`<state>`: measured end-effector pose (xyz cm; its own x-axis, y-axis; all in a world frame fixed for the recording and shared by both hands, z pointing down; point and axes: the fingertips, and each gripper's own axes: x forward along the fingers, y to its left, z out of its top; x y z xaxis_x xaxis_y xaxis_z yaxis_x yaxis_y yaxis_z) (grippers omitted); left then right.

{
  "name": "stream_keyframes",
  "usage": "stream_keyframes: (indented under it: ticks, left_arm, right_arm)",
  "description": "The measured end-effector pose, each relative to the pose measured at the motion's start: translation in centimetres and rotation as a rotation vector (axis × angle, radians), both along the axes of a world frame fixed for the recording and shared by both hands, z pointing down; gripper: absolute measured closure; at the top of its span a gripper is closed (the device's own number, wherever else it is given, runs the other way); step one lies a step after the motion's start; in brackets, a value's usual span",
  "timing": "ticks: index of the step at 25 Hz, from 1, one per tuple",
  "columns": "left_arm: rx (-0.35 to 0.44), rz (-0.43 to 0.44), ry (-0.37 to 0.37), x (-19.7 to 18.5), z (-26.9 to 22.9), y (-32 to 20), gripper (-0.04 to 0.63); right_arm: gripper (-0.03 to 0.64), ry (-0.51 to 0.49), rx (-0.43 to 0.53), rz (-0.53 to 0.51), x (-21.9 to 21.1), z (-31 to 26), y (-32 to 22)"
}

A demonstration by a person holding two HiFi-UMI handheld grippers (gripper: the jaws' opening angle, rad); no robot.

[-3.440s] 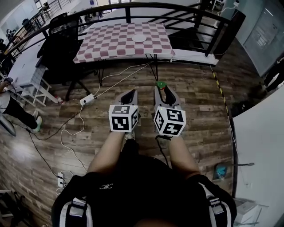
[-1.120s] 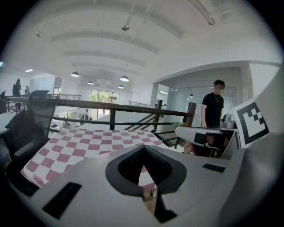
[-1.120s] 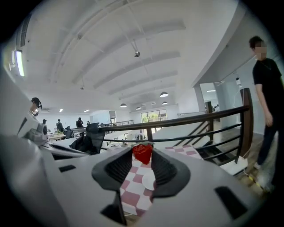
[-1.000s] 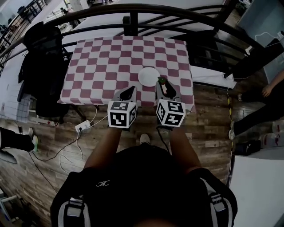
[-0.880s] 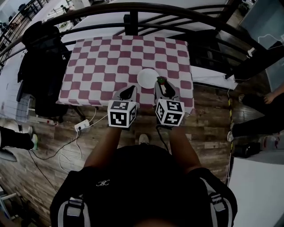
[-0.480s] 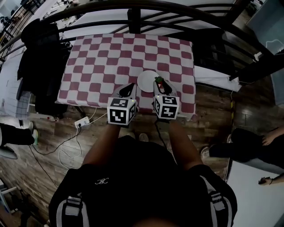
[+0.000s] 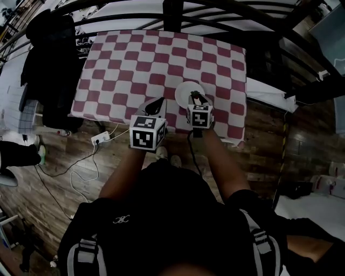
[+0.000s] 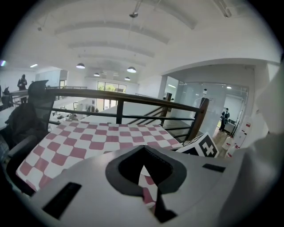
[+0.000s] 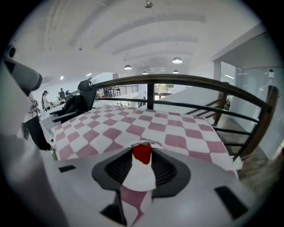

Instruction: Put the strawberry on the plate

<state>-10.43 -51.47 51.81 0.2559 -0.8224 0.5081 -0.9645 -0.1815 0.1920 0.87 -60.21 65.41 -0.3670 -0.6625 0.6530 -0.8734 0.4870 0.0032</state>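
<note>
Checkered cloth (image 7: 135, 59) bears round white plate (image 7: 184, 90); right gripper (image 9: 142, 145) clamps glossy red strawberry (image 9: 142, 154); left gripper (image 8: 143, 147) closed, empty.

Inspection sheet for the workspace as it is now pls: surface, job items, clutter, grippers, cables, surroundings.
Surface: table under a red-and-white checked cloth, lying flat.
Job's things: white plate near the table's front edge; strawberry held over it in the jaws, not yet released.
Clutter: nothing seen on the table besides the plate.
Grippers: right gripper shut on the strawberry; left gripper shut with nothing between its jaws, just left of the plate.
Cables: white power strip and a loose cord on the floor left of the table.
Surroundings: black railing behind the table; dark jacket on a chair at left; wooden floor.
</note>
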Motion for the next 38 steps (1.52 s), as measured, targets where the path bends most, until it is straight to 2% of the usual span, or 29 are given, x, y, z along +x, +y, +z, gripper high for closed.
stream_keyframes:
  ticks: [8, 12, 23, 31, 35, 38]
  left_arm:
    - [-0.023, -0.038, 0.016, -2.2, 1.1, 0.4, 0.595]
    - [-0.040, -0.059, 0.010, -3.1, 1.6, 1.0, 0.595]
    - [-0.055, -0.107, -0.001, -5.2, 1.9, 2.2, 0.595]
    - [-0.047, -0.088, -0.008, -4.7, 1.5, 2.1, 0.595]
    - [-0.036, -0.071, -0.007, -4.2, 1.2, 1.6, 0.595]
    - [-0.023, -0.058, -0.003, -3.8, 0.7, 1.1, 0.595]
  right_arm:
    - [0.472, 0.115, -0.074, -0.004, -1.0, 4.2, -1.5]
    - [0.471, 0.130, -0.135, -0.011, -1.3, 5.7, -1.4]
    - [0.465, 0.208, -0.110, -0.016, -1.7, 6.5, -2.0]
    - [0.430, 0.173, -0.112, -0.015, -1.6, 6.2, -2.0]
    - [0.416, 0.127, -0.069, 0.019, -1.1, 4.3, -1.8]
    - [0.422, 0.055, -0.013, 0.079, -0.3, 1.5, -1.6]
